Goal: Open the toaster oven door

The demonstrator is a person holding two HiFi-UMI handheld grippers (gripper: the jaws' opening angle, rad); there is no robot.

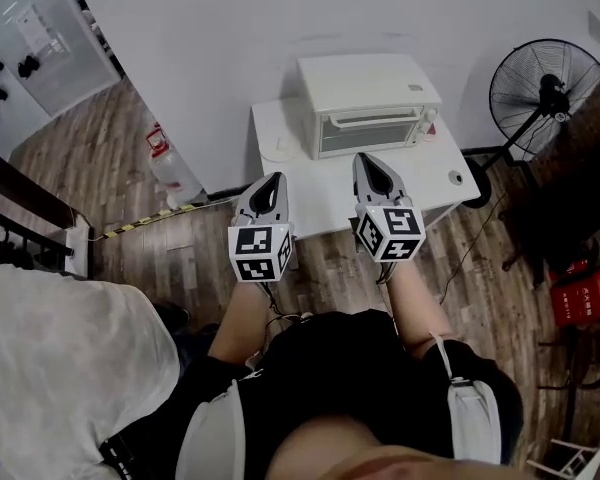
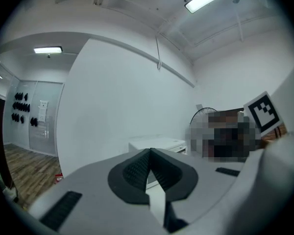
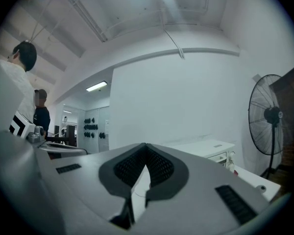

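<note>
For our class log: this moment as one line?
toaster oven door: closed, untouched | left tongs: shut, empty | right tongs: shut, empty

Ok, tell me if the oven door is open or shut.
Shut: the door sits upright, flush with the front of the oven.

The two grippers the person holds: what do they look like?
Both the left gripper and right gripper are light grey, tapering to pointed jaws lined with dark ribbed pads. Each carries a white cube with black square markers. The person wears a black top.
</note>
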